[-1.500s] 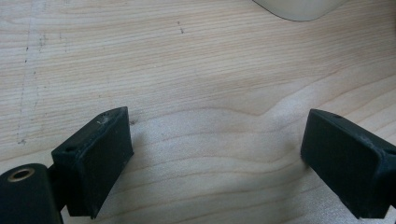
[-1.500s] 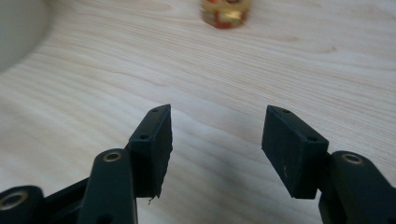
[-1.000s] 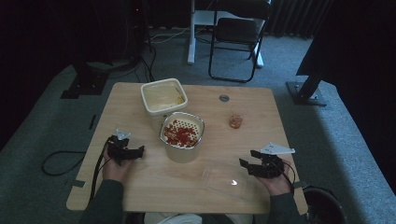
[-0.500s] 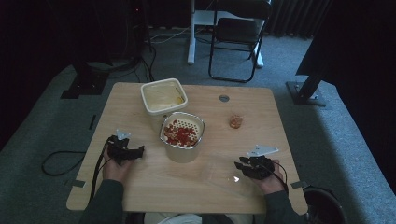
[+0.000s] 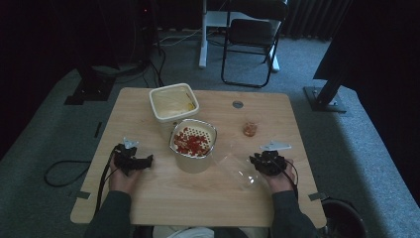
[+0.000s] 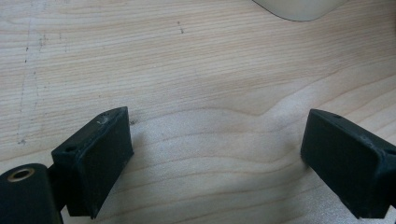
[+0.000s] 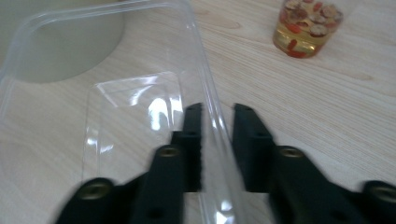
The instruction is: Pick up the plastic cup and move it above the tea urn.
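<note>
No legible text or labels

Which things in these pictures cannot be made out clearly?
- Red pieces in the strainer: high view, too small and dim to name.
- Beige container: left gripper view, cut off by the top edge.
- Right tongs on the clear lid: right gripper view, blurred, so actual contact is uncertain.

The clear tray [image 7: 135, 107] is cropped at the right gripper view's left edge; its contact with the fingers [image 7: 192, 140] blurs.

Dim room, grey carpet [image 5: 341, 148] underfoot, wooden table [image 5: 148, 198] in front, black folding chair [image 5: 250, 39] behind, dark curtains beyond.
</note>
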